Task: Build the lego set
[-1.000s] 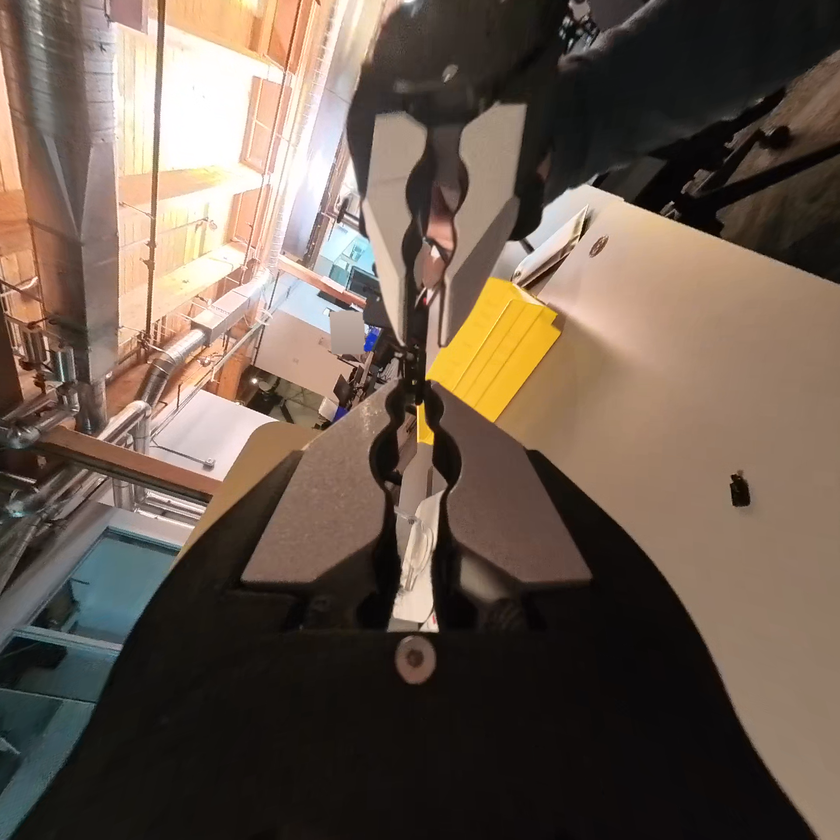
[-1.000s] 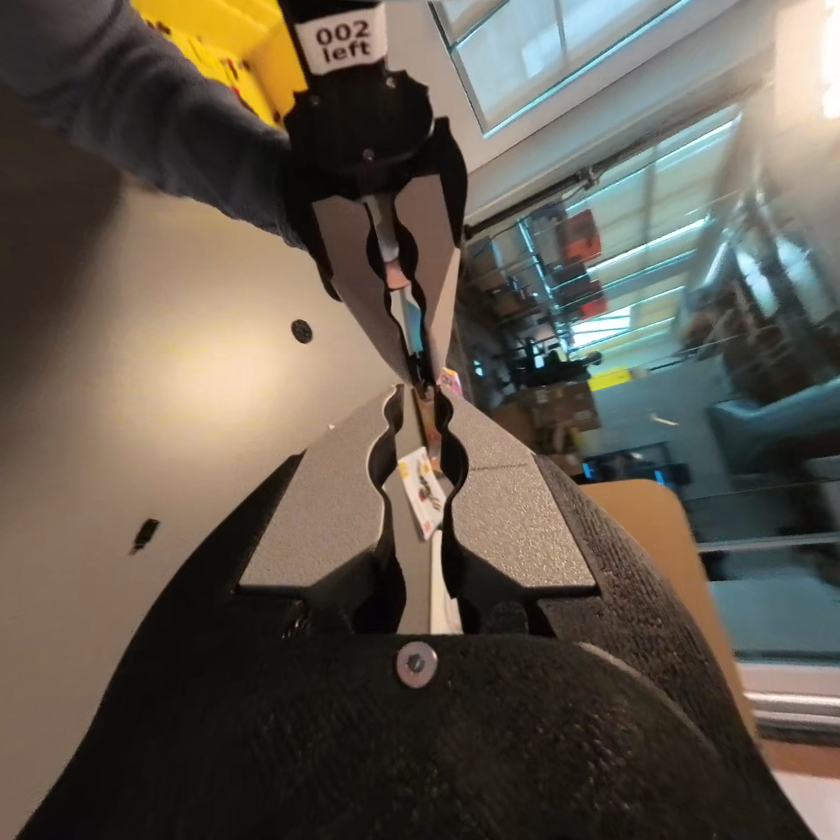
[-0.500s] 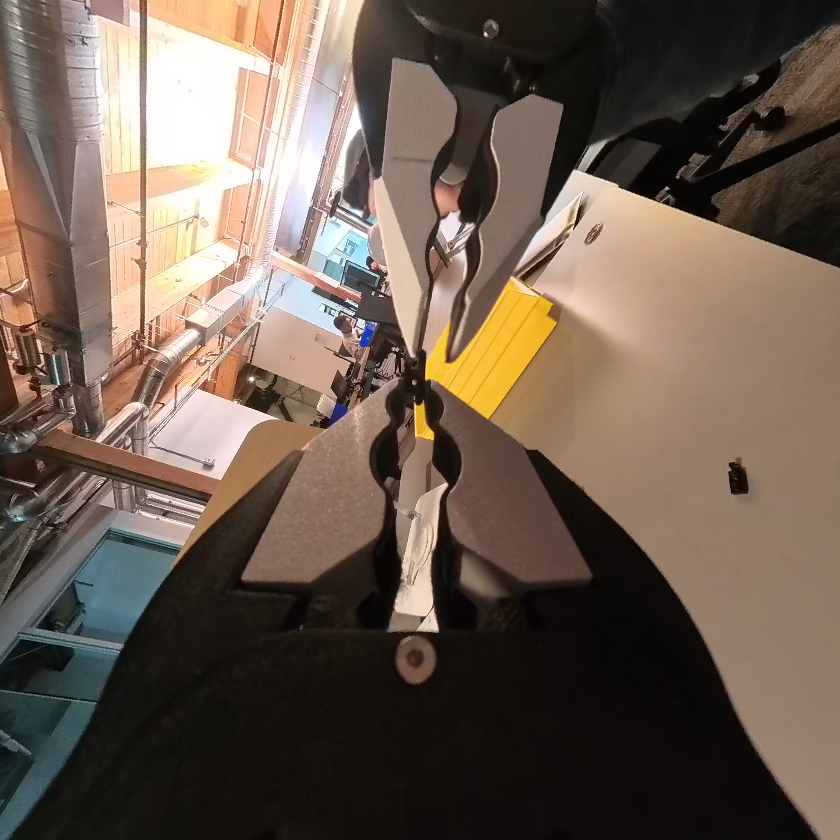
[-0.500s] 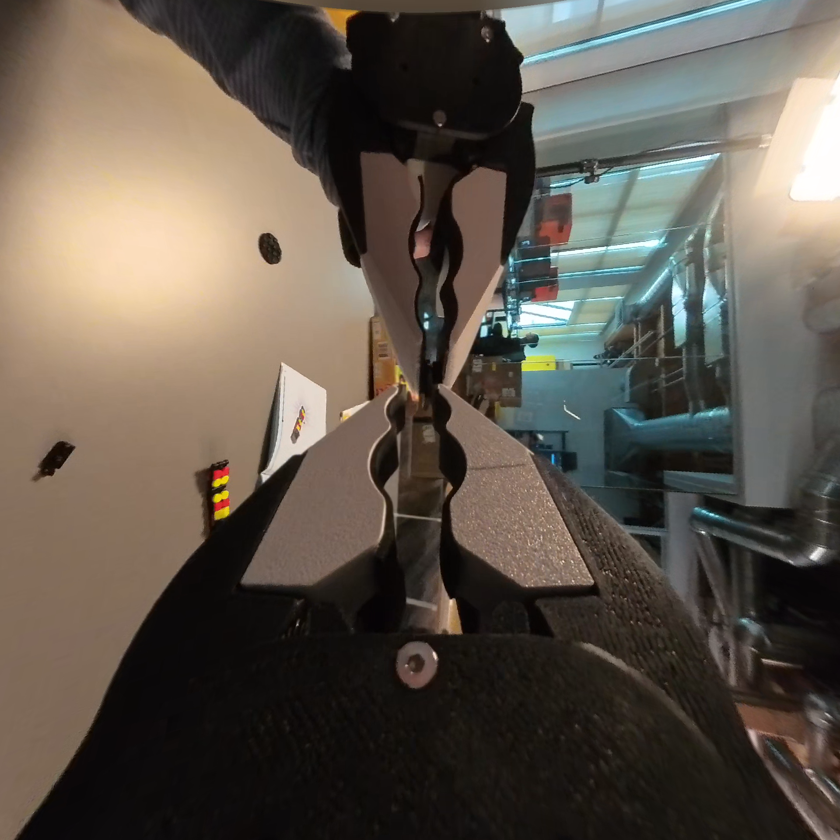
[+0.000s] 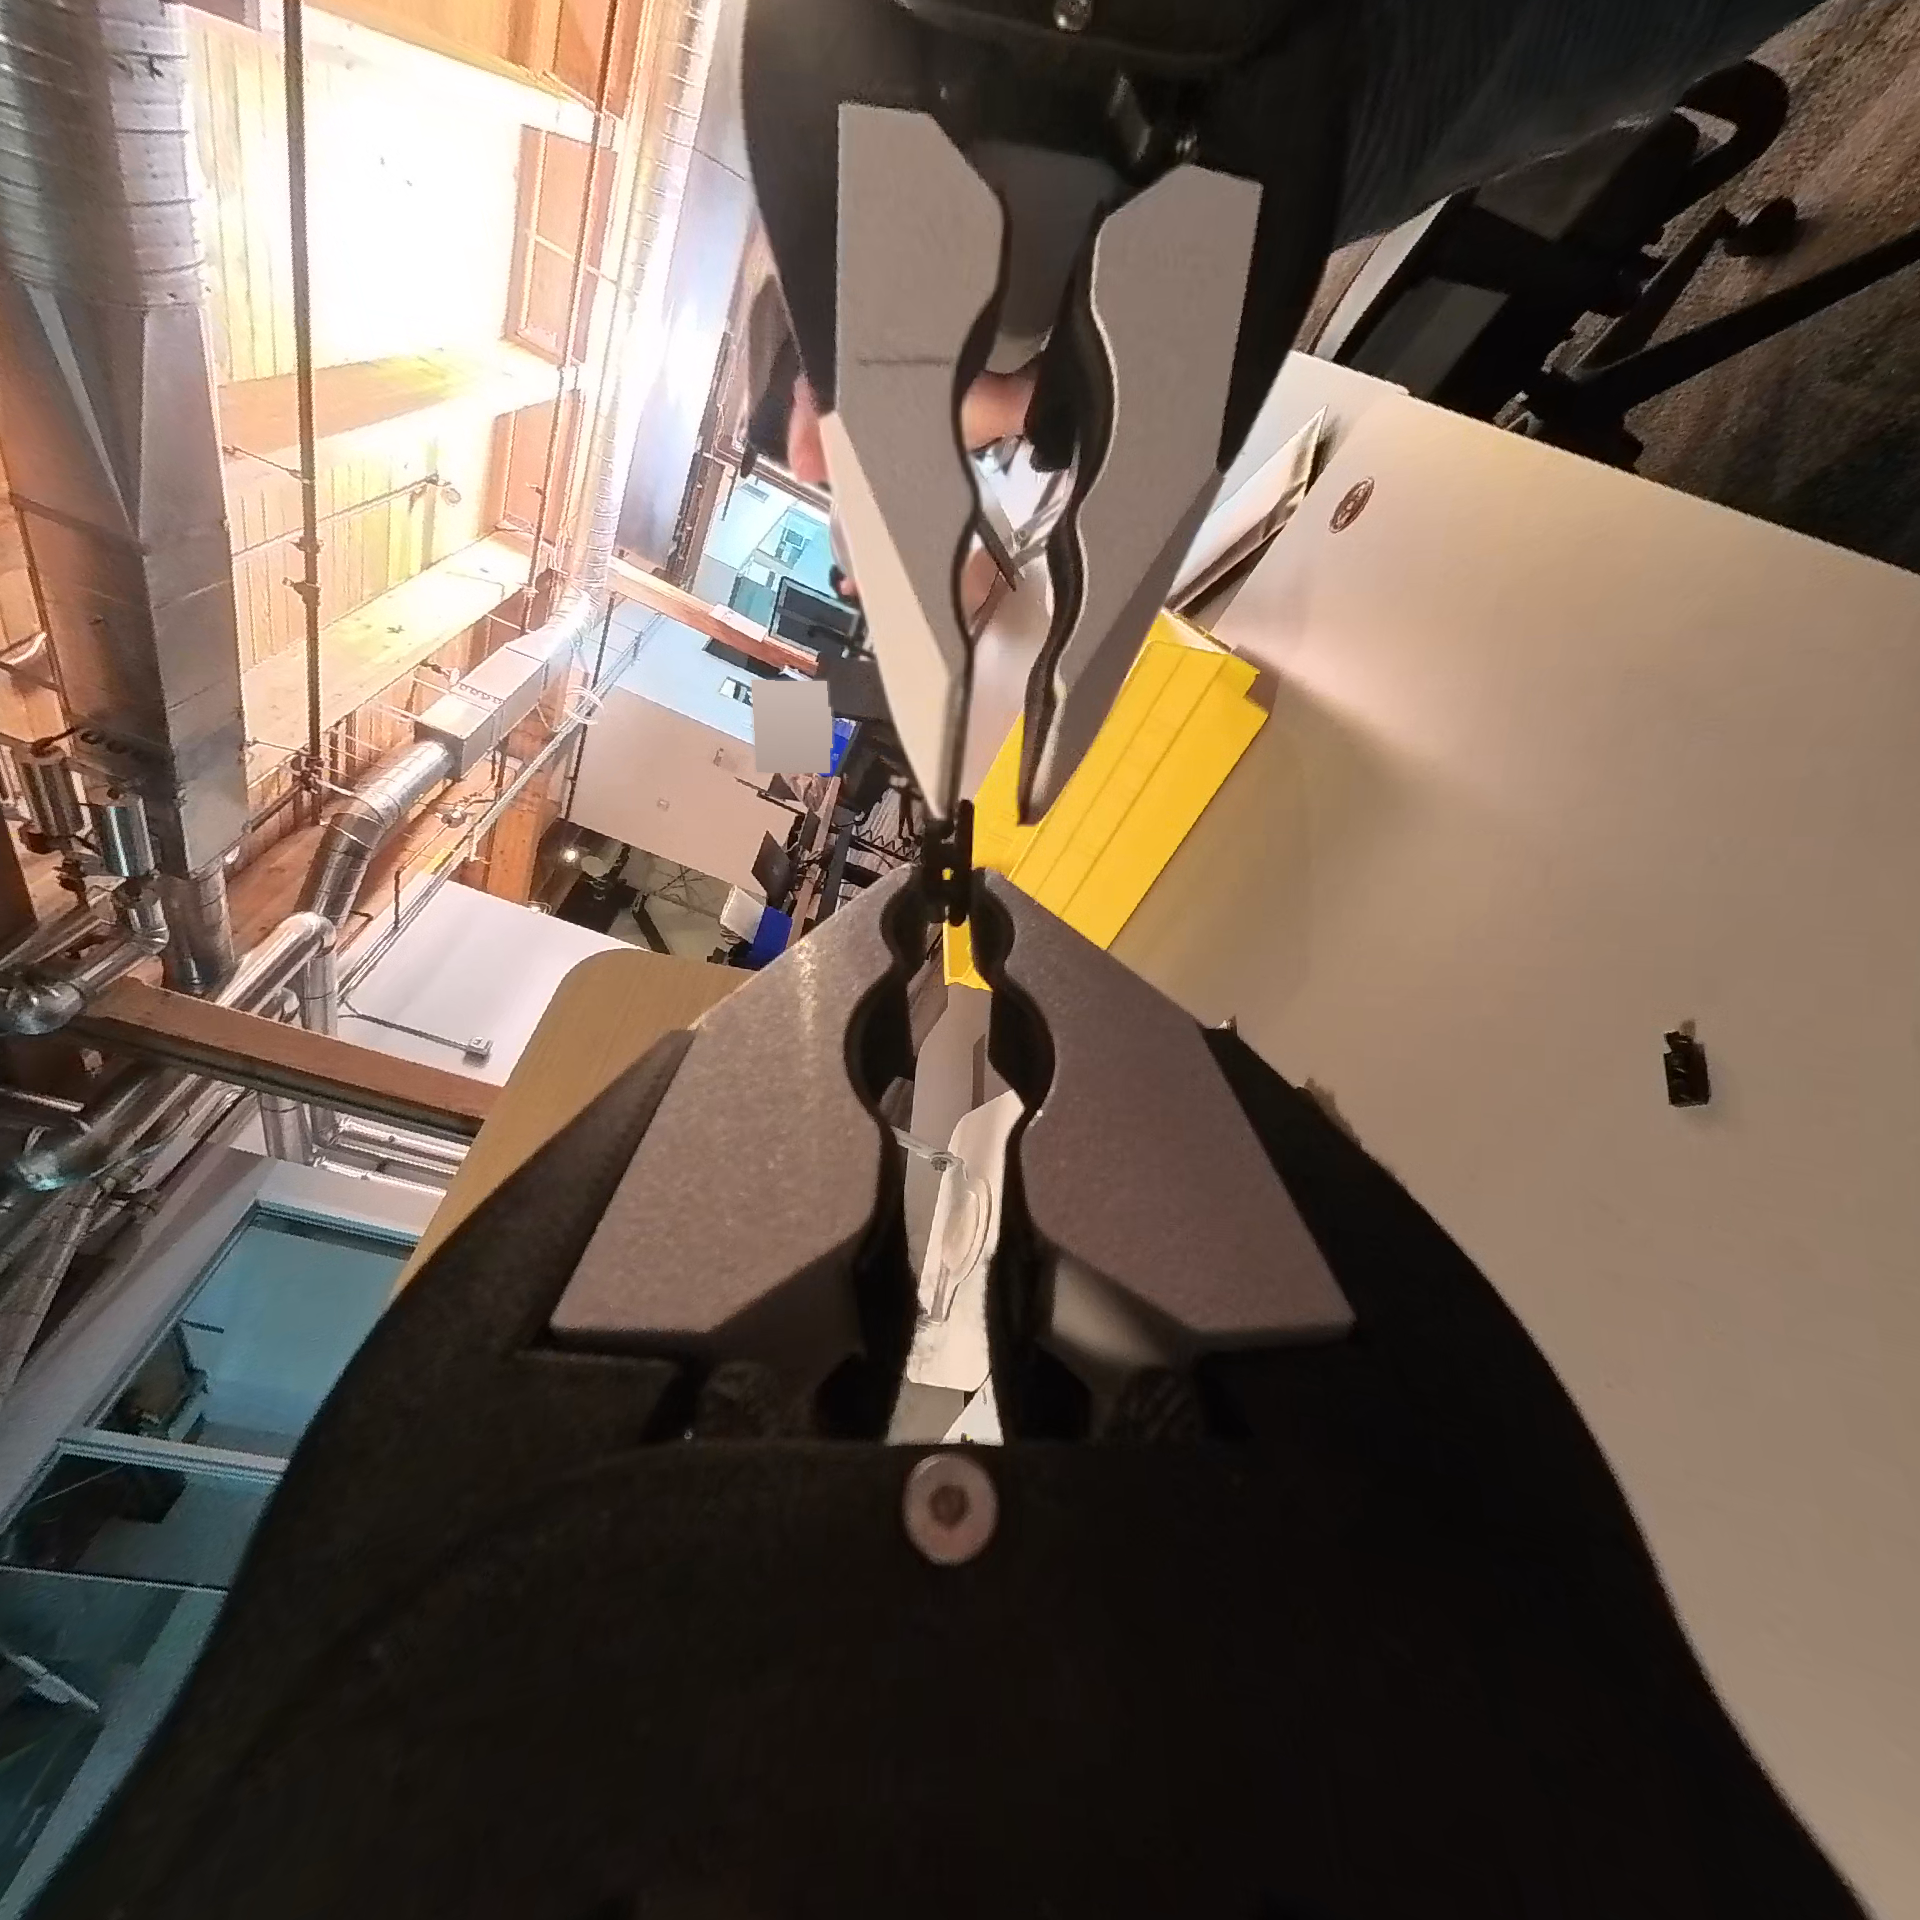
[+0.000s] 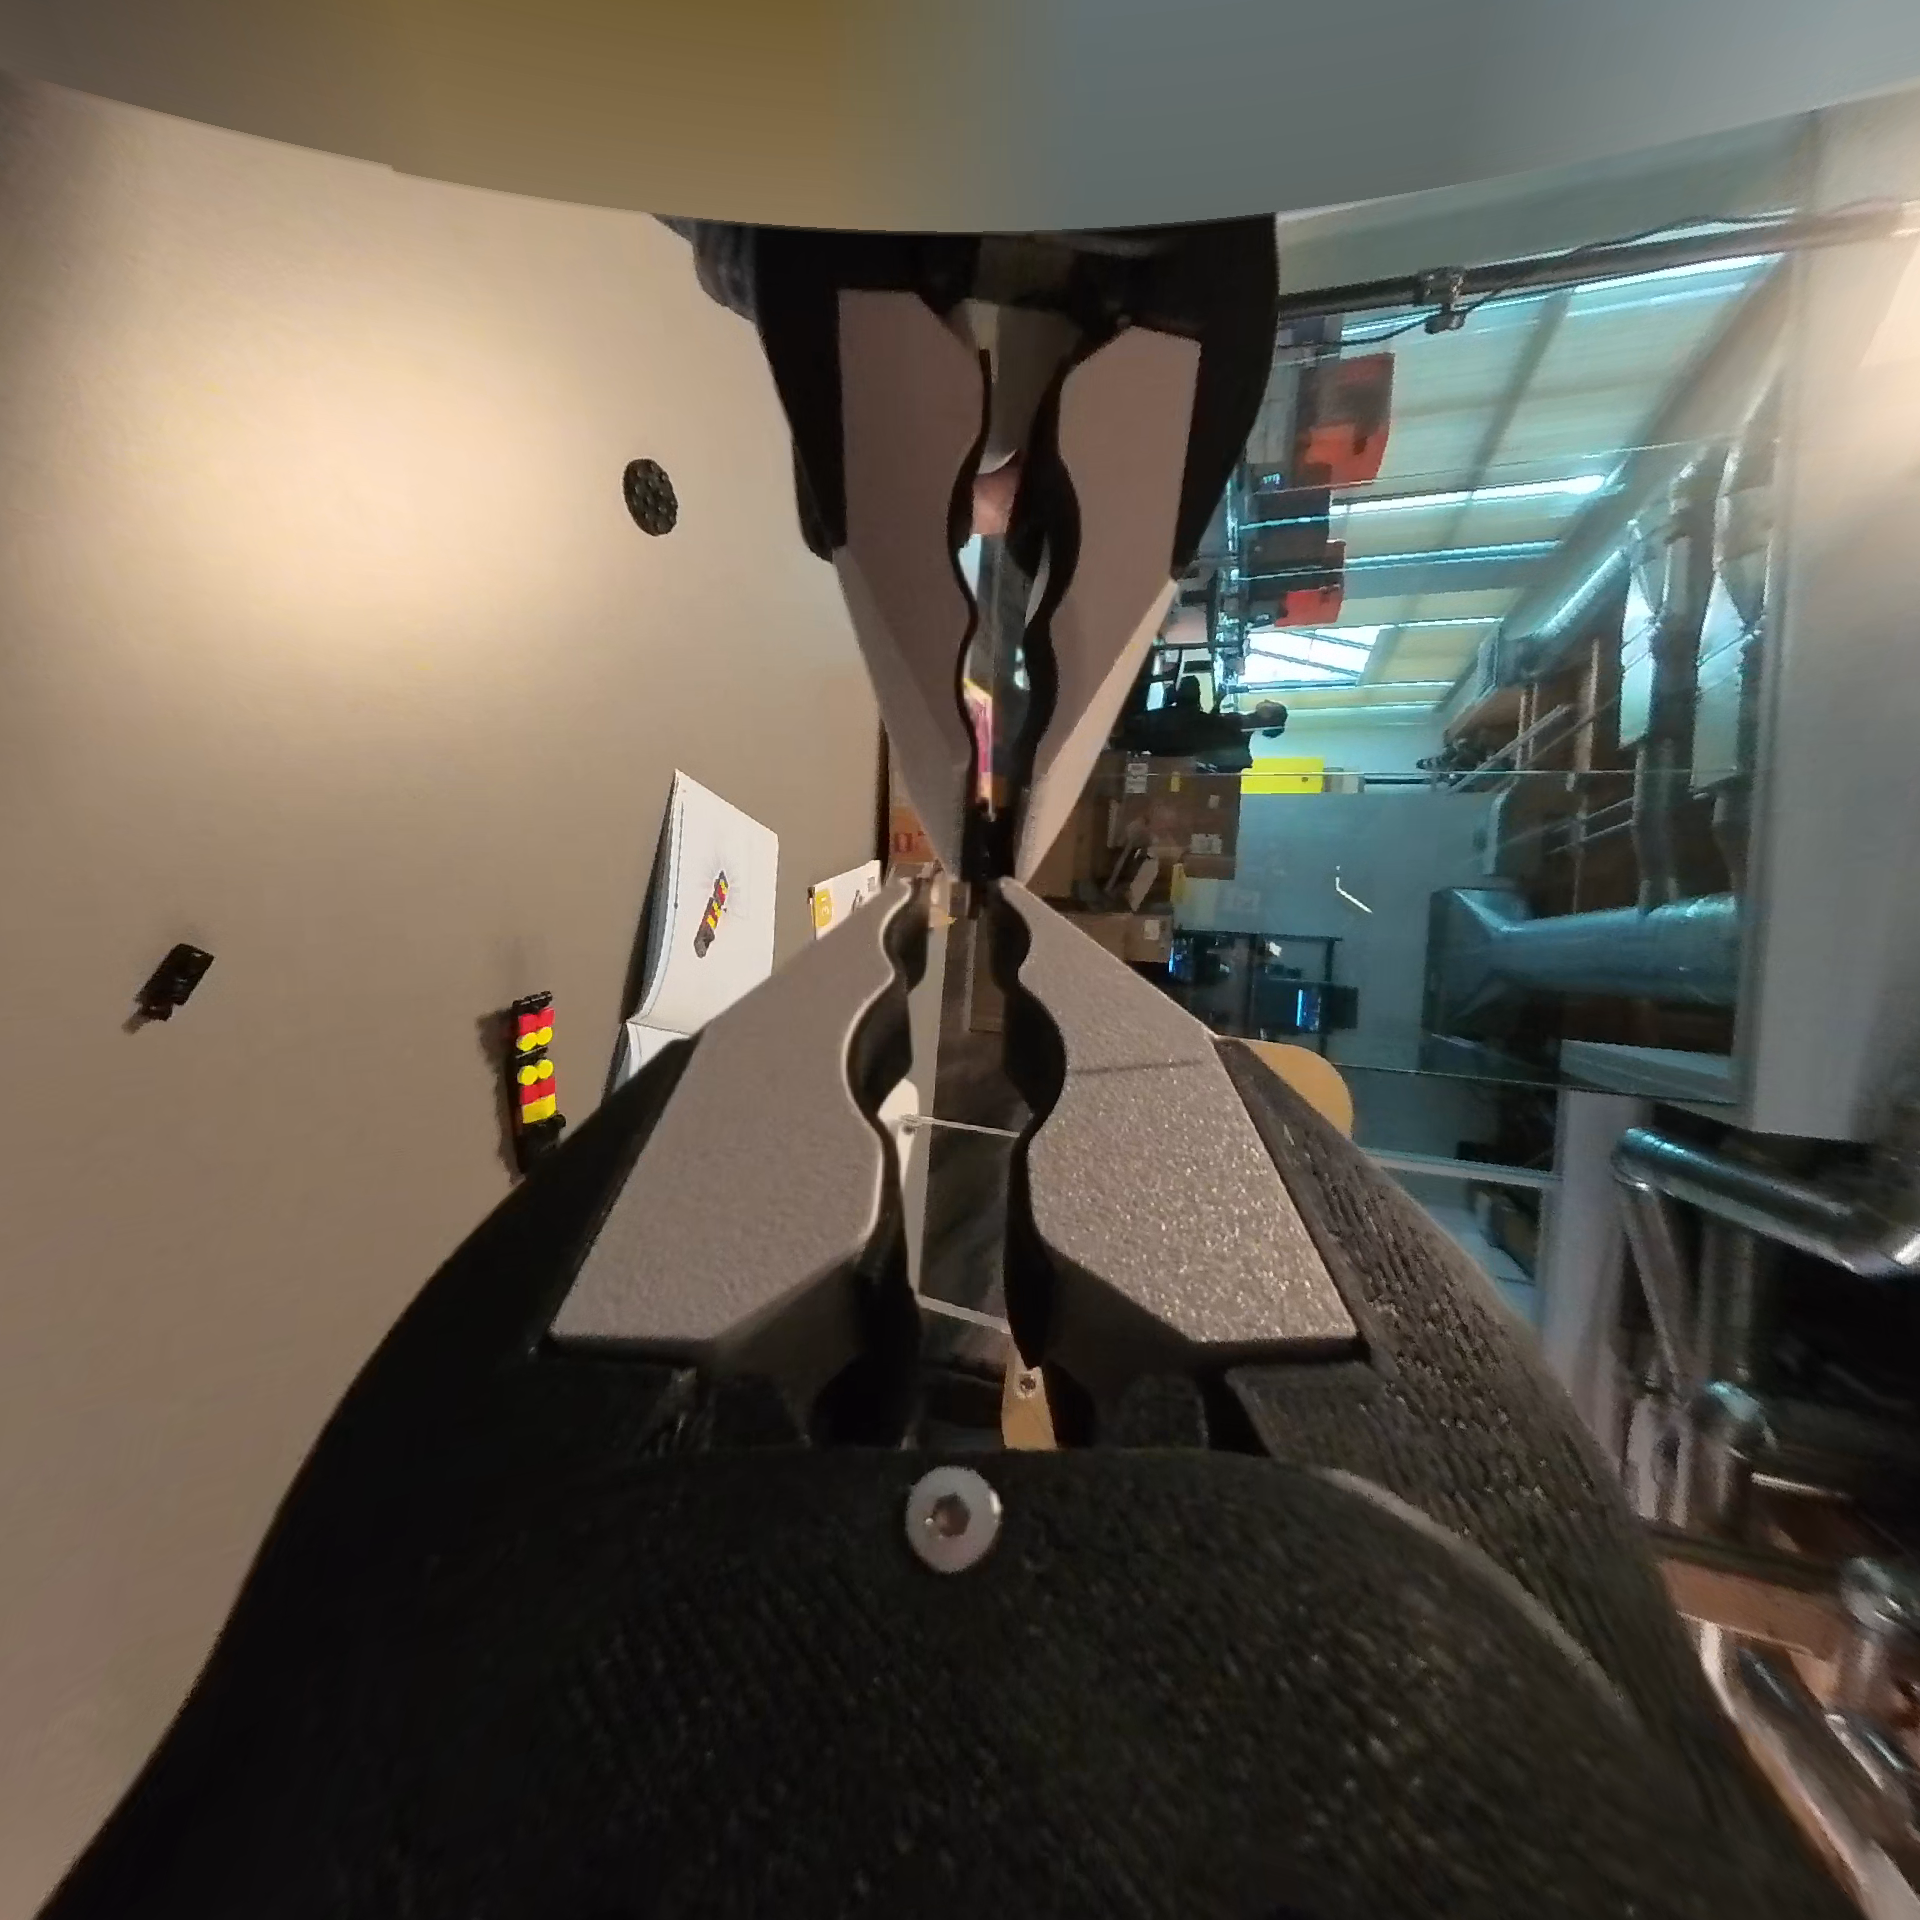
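Black piece (image 5: pixel 951 871) pinched at twelve o'clock in my left gripper (image 5: pixel 951 883); right gripper (image 5: pixel 992 805), parted narrowly, could knock it loose.

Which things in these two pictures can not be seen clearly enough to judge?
- Small black piece, left wrist view: too small to tell its shape; the left gripper covers its lower end.
- Same piece, right wrist view: dark, squeezed between both grippers' tips.
- Right gripper, left wrist view: top cut off by the edge.

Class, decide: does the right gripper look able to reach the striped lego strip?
Probably yes: the striped lego strip lies apart on the table, nothing between it and the right gripper.
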A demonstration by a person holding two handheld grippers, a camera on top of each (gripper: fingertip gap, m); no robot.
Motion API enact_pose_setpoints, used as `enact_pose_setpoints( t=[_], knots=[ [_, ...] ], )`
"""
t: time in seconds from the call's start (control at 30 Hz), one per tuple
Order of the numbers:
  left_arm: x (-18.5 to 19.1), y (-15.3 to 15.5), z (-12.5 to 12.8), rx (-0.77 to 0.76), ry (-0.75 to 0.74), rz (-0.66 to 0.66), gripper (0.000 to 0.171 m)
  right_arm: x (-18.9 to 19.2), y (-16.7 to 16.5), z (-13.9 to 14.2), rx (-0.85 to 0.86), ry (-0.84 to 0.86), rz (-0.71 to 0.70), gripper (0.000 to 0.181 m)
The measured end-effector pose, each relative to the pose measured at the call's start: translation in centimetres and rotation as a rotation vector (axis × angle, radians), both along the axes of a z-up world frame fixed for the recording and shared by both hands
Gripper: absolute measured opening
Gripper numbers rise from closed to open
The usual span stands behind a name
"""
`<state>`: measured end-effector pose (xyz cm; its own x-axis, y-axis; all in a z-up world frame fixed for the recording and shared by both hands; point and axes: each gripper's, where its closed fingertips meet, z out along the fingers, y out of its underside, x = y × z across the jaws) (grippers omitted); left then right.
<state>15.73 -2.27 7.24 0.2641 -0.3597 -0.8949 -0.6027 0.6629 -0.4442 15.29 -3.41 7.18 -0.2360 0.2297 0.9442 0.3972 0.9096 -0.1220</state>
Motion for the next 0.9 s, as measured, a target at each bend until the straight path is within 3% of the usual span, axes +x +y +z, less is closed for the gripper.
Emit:
enact_pose_setpoints(
  t=[0.3,0.6,0.8,0.9],
  knots=[
    [0.0,0.1,-0.4,0.009,0.023,0.009,0.006,-0.3,0.2,-0.1,0.028,-0.008,-0.031,0.001],
    [0.1,0.5,-0.8,0.133,0.103,0.077,0.006,-0.2,-0.2,-0.4,-0.055,0.003,-0.002,0.0],
    [0.0,0.7,-0.7,0.096,0.09,0.075,0.006,-0.4,0.0,-0.2,-0.062,0.042,0.008,0.001],
    [0.0,0.5,-0.7,0.068,0.078,0.057,0.007,-0.4,0.9,-0.1,-0.079,0.054,-0.048,0.024]
  ],
)
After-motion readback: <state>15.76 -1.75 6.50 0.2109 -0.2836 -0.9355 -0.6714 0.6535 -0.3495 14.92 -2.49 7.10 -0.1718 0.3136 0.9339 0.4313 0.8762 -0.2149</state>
